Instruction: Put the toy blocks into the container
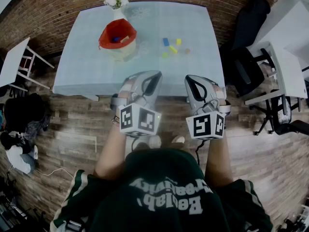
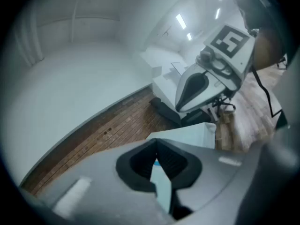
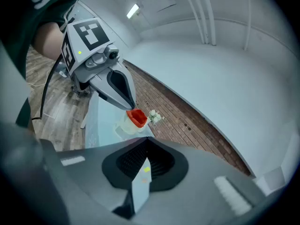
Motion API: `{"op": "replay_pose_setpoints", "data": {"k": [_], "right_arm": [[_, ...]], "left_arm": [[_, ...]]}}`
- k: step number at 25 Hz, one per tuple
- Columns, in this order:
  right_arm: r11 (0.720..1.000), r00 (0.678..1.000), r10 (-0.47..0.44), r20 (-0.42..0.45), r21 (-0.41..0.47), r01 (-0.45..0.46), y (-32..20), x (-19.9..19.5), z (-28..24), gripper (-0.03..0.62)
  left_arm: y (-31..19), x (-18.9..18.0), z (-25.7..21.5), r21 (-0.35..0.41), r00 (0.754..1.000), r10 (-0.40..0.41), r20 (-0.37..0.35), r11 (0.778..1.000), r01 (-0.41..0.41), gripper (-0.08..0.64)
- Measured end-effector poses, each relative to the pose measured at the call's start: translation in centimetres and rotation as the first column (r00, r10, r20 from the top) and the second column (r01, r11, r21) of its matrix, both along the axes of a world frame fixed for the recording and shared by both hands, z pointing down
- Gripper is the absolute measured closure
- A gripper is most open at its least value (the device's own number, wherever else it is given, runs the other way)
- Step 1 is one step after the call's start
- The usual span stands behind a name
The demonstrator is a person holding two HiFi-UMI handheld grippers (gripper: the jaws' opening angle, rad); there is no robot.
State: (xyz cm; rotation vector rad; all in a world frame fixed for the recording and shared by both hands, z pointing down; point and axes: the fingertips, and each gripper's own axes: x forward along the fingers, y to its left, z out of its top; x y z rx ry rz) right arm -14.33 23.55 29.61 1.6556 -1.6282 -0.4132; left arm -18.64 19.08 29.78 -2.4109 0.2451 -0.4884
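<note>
Several small toy blocks lie on the light blue table (image 1: 87, 66) right of its middle: a blue block (image 1: 165, 41), two yellow blocks (image 1: 173, 49), a green block (image 1: 164, 55) and a pinkish one (image 1: 187, 51). The red-rimmed container (image 1: 117, 38) stands to their left with a few pieces inside; it also shows in the right gripper view (image 3: 136, 117). My left gripper (image 1: 152, 77) and right gripper (image 1: 193, 81) hover side by side short of the table's near edge, well away from the blocks. Both are shut and hold nothing (image 2: 156, 144) (image 3: 147, 145).
A vase of white flowers (image 1: 117, 1) stands at the table's far edge behind the container. Black office chairs (image 1: 246, 66) and a white desk (image 1: 289, 71) are to the right. A small white table (image 1: 12, 62) and bags (image 1: 21, 112) are on the left.
</note>
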Motion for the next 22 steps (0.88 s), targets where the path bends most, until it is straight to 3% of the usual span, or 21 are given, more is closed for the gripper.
{"op": "replay_pose_setpoints", "data": {"k": [22], "right_arm": [[0.999,1.0,0.031,-0.004,-0.013,-0.031,0.79,0.6,0.59,0.586]], "left_arm": [[0.5,0.36,0.02,0.013,1.0,0.013,-0.004,1.0,-0.013,0.557]]}}
